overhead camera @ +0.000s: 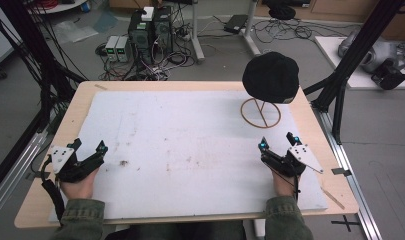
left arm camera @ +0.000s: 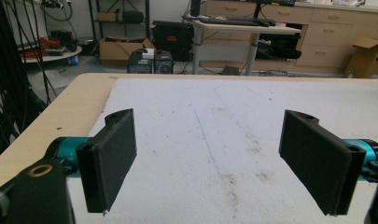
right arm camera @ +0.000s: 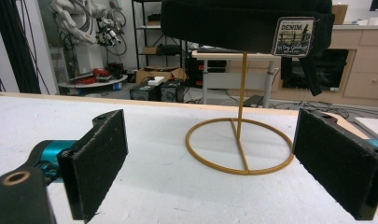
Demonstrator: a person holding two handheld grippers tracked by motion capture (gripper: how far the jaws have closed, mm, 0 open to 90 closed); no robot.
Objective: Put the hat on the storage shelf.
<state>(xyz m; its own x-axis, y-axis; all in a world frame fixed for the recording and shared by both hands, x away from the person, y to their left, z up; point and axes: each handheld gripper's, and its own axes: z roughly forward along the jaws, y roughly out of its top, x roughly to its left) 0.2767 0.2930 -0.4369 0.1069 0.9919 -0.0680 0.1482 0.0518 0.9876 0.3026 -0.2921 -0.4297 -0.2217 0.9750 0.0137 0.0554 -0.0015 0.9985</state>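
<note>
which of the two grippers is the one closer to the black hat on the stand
The right gripper: it faces the black hat on its gold wire stand. The left gripper sits across the white foam board.

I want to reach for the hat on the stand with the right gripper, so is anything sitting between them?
Nothing visible does. The right gripper is open and points at the hat on its stand, with bare white mat between them.

High view overhead, facing forward; gripper views low, sharing the white mat [overhead camera: 190, 145].
</note>
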